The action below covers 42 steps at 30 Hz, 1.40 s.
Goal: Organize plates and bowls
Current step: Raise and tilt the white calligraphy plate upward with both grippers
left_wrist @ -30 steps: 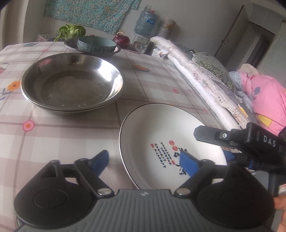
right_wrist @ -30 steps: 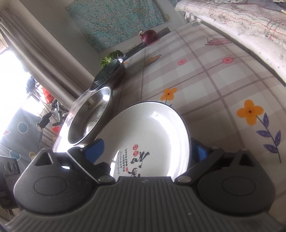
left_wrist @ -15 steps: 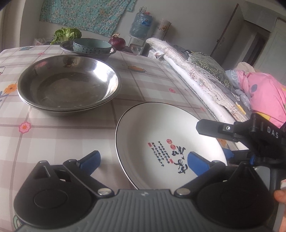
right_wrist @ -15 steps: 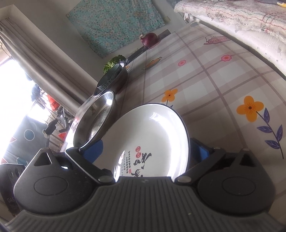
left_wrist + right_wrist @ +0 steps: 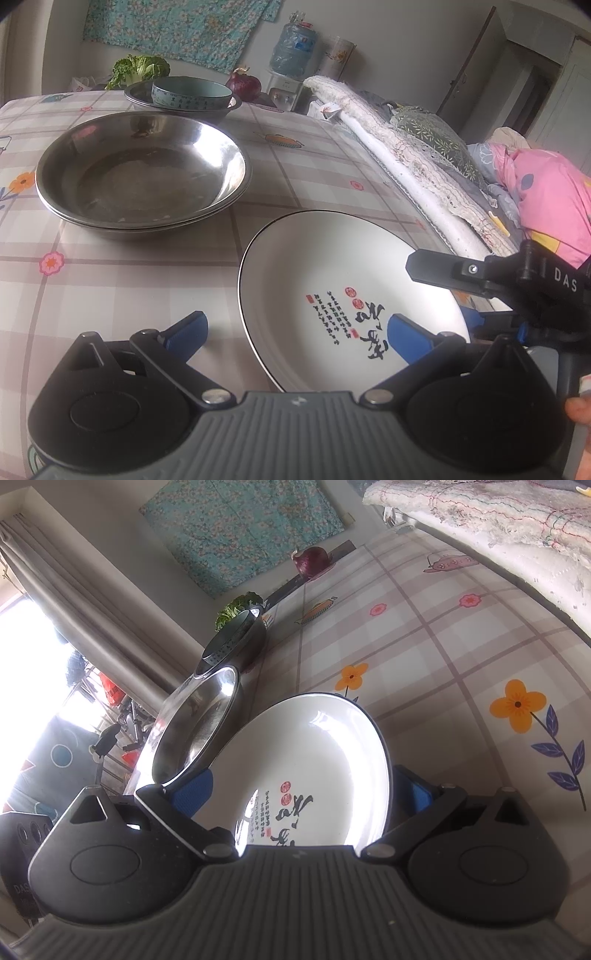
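A white plate with a black rim and black calligraphy (image 5: 332, 291) lies on the checked tablecloth at the near right. It also shows in the right wrist view (image 5: 314, 768). My left gripper (image 5: 295, 336) is open, its right finger over the plate's near part, its left finger over the cloth. My right gripper (image 5: 301, 790) is open, its fingers on either side of the plate's near edge, not closed on it. Two stacked steel bowls (image 5: 140, 173) sit to the left. A blue-green bowl (image 5: 192, 94) rests in another steel dish (image 5: 229, 109) behind them.
A red onion (image 5: 243, 83) and a leafy green vegetable (image 5: 138, 68) lie at the table's far edge. A rolled white cloth (image 5: 402, 155) runs along the table's right edge, with bedding beyond. A water jug (image 5: 293, 50) stands at the back.
My left gripper has pulled back and risen slightly, so the bowls and plate sit a little farther off. My right gripper has hardly shifted around the plate's edge.
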Each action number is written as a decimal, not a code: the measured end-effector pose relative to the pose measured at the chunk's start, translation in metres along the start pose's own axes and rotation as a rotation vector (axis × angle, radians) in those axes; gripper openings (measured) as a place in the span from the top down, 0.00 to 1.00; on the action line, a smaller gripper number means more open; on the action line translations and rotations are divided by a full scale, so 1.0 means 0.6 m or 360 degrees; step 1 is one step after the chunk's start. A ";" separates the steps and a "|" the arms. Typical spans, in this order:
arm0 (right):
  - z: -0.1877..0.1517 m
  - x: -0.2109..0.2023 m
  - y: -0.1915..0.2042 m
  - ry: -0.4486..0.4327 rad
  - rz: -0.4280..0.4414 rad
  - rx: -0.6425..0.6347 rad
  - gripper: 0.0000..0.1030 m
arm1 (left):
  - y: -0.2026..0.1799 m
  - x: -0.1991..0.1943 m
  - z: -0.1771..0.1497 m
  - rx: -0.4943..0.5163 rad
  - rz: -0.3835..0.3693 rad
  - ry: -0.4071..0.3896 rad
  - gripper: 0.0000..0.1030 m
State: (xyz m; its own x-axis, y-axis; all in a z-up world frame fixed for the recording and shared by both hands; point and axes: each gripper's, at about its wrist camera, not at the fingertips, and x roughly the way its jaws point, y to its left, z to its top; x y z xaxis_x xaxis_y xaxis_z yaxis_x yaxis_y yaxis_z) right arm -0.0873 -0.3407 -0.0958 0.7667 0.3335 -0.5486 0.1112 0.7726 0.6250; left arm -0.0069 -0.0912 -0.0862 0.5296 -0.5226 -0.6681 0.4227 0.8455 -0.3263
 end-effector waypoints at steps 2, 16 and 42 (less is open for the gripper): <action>0.000 0.000 0.000 0.0002 0.0001 0.0002 0.01 | 0.001 0.000 0.000 -0.0009 -0.0003 -0.0006 0.00; 0.000 -0.001 -0.009 -0.0014 0.0043 0.0076 0.01 | 0.006 -0.003 -0.001 -0.0034 -0.0019 -0.0004 0.00; 0.002 0.003 -0.002 0.0000 0.0006 0.0029 0.01 | 0.000 0.001 0.004 0.0132 -0.0038 0.0101 0.00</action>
State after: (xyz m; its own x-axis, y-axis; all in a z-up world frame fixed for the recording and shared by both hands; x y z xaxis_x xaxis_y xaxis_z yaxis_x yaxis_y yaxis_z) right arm -0.0853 -0.3420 -0.0968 0.7673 0.3365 -0.5459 0.1196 0.7613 0.6373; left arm -0.0049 -0.0921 -0.0852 0.4720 -0.5321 -0.7029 0.4955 0.8196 -0.2878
